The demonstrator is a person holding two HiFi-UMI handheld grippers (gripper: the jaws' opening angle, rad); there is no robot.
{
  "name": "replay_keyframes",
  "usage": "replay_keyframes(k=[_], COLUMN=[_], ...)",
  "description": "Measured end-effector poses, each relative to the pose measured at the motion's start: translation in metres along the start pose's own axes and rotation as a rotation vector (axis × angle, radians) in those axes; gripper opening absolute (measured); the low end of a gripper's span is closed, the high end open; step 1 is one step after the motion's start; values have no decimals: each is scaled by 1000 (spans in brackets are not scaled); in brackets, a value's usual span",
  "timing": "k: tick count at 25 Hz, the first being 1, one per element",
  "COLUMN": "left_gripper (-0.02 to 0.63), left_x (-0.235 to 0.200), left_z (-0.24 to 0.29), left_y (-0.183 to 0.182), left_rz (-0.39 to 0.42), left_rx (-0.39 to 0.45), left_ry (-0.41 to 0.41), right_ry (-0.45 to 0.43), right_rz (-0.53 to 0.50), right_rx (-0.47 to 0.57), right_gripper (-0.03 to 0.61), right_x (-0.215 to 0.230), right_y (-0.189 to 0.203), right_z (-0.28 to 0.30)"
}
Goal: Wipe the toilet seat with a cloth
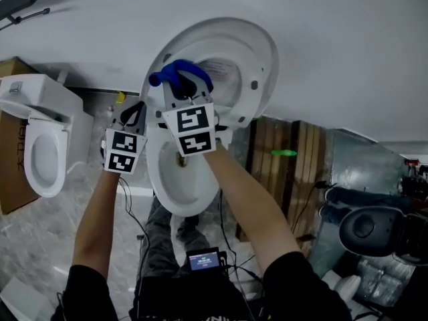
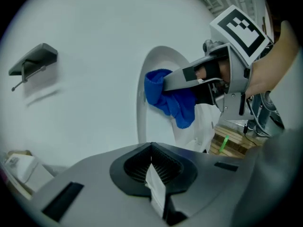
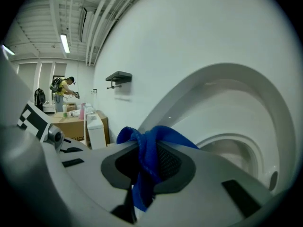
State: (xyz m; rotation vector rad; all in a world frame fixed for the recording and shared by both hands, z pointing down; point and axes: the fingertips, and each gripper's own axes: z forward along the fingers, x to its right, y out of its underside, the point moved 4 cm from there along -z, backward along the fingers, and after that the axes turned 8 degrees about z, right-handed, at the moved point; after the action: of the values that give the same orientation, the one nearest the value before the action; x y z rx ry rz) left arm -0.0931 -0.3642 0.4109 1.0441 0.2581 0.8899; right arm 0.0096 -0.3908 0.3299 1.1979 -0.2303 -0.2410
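Right gripper (image 3: 142, 174): jaws closed on a blue cloth (image 3: 147, 161). The cloth is bunched between the pads, with one end hanging below and a fold standing above.

In the head view the cloth (image 1: 176, 73) lies in front of the toilet seat (image 1: 257, 52), which is tipped up against the wall above the bowl (image 1: 179, 196). In the left gripper view the cloth (image 2: 166, 96) overlaps the seat's edge. No view shows clearly whether it touches the seat.

Left gripper (image 2: 152, 186): jaws together. A thin pale strip shows at the seam, and I cannot tell whether it belongs to the gripper. In the head view the left gripper (image 1: 131, 116) sits beside the bowl's left rim, its tips hidden behind its marker cube.

The marker cubes and the right forearm cover the back of the bowl. A second toilet (image 1: 41, 154) at the left is cut off by the frame edge.
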Motion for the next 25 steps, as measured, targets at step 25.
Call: replay_keyframes(k=[25], left_gripper=[12], left_x=[38], left_z=[19], left_y=[103], left_rz=[-64], left_rx=[-81], left_ry=[45], right_ry=[-168], right_rz=[55], right_rx=[-220], right_gripper=[61], right_x=[-62], right_y=[152], right_z=[31])
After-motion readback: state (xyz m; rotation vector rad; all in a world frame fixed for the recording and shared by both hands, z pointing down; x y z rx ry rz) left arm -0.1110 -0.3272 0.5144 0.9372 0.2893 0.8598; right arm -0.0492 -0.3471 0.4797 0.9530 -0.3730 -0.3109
